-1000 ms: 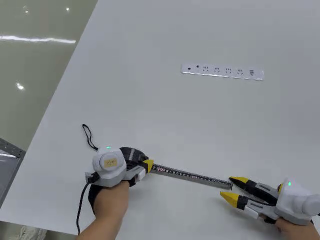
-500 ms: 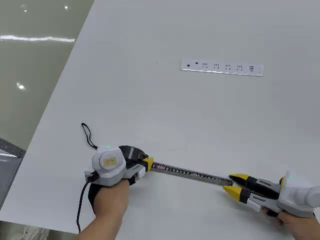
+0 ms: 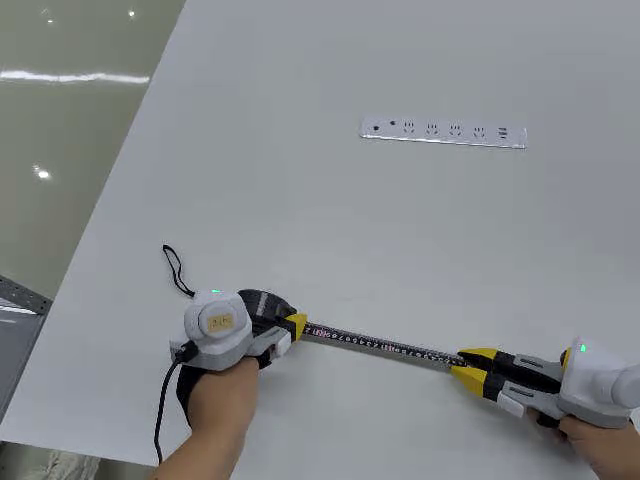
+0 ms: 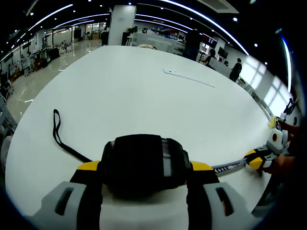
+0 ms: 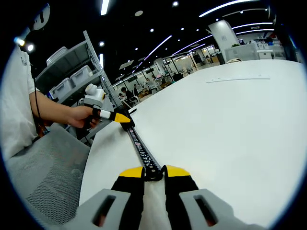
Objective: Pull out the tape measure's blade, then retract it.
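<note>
A white power strip (image 3: 443, 133) lies flat on the white table (image 3: 300, 215), well in from its edges. Glossy floor (image 3: 70, 120) runs beyond the table's left edge.

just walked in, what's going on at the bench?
A person is working a tape measure with two handheld grippers on a white table. The left gripper clamps the black case, and the right gripper pinches the end of the blade, which is drawn out flat along the table between them. The case's strap lies loose on the table. A power strip sits farther back, apart from the work.
</note>
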A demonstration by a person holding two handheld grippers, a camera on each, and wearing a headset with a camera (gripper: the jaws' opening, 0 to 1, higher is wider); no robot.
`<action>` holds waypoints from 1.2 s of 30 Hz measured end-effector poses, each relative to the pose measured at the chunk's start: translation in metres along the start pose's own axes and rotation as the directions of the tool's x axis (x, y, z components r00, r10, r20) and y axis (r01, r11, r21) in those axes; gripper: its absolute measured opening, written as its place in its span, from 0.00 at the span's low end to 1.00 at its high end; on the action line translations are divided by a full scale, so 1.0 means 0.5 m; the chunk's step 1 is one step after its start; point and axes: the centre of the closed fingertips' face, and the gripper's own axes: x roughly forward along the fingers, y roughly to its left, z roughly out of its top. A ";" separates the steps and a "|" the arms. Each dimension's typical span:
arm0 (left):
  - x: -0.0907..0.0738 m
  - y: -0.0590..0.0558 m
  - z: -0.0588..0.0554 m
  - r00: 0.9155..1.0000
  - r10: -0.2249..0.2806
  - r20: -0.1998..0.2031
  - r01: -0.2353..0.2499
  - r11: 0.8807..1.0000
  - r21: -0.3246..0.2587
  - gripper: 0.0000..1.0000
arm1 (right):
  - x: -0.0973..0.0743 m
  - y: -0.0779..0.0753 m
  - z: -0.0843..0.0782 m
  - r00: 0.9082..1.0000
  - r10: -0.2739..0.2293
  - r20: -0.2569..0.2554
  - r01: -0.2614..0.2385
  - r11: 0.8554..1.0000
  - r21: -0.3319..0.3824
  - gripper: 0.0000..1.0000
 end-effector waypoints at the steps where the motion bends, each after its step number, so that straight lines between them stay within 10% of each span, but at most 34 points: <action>1: 0.000 0.000 0.000 1.000 0.000 0.000 0.000 1.000 0.001 0.69 | 0.000 0.001 0.000 1.000 0.000 0.001 0.000 1.000 -0.006 0.15; 10: 0.000 0.000 0.000 1.000 0.002 -0.003 -0.002 1.000 0.004 0.69 | -0.001 0.003 -0.002 1.000 -0.023 0.018 0.026 0.992 -0.127 0.13; 36: 0.001 0.000 -0.003 0.999 0.027 -0.025 -0.027 1.000 -0.011 0.69 | 0.000 -0.004 0.001 0.997 -0.064 0.040 0.069 0.987 -0.145 0.13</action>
